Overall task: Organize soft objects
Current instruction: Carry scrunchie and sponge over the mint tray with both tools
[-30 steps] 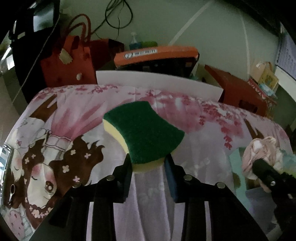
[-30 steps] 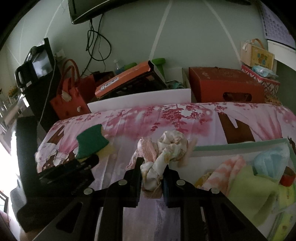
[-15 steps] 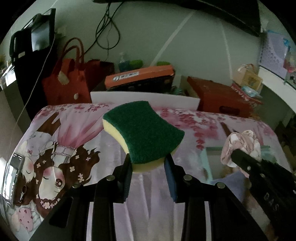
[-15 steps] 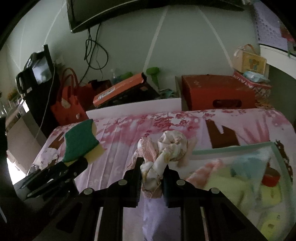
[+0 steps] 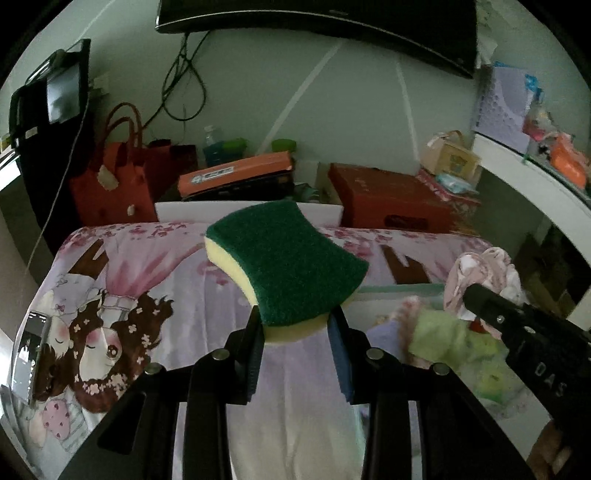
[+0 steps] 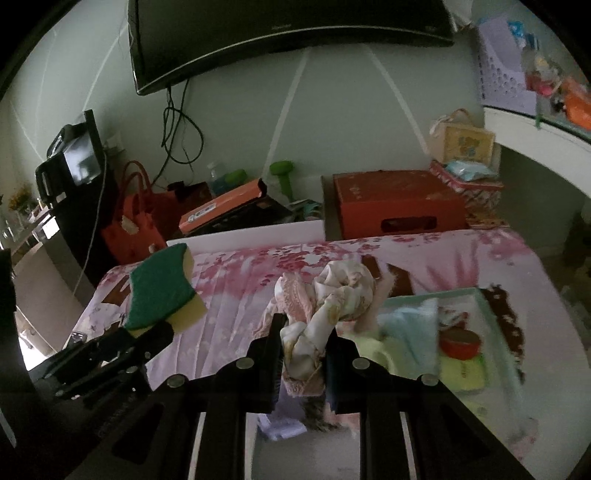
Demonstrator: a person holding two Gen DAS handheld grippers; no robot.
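Left gripper [image 5: 295, 325] pinches sponge [image 5: 284, 266] by its near end only; it could pivot or slip out. Right gripper [image 6: 303, 345] clamps a knotted cloth [image 6: 332, 295]; loose tails could snag the tray [image 6: 491, 306] rim at right. Both held above printed bedsheet [image 5: 155, 280]. Dim room, boxes at far wall.

Counted: 1 green-and-yellow sponge [image 5: 284, 273], 1 knotted bundle of pale cloth [image 6: 328, 295], 1 pale green tray [image 6: 495, 317] holding 1 red round lid [image 6: 460, 343] and at least 2 folded cloths, 2 grippers, 1 wall-mounted screen [image 6: 280, 33], 1 red tote bag [image 5: 110, 192], 1 red box [image 6: 395, 203].
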